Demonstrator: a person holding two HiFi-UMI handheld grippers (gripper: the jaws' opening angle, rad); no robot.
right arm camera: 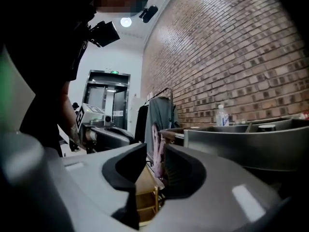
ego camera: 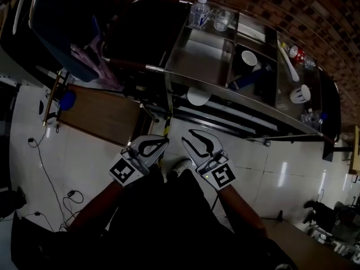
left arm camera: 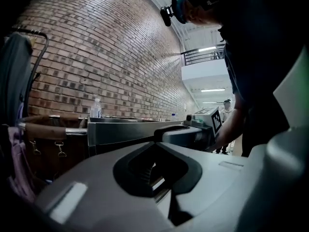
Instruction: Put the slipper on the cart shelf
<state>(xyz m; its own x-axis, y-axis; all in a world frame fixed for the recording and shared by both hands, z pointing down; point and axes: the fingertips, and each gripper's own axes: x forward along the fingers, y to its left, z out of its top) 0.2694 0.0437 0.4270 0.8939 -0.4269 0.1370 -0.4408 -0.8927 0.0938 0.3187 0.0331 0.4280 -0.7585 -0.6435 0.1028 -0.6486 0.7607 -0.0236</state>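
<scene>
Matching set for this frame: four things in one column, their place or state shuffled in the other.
Things:
1. water bottle
2. pink cloth
3. left gripper
4. right gripper

Place or state:
A. jaws slightly apart, nothing between them
B. on the cart, next to the glass
C. jaws together, empty
D. hanging left of the cart

Pairs: 1-B, 2-D, 3-C, 4-A
</scene>
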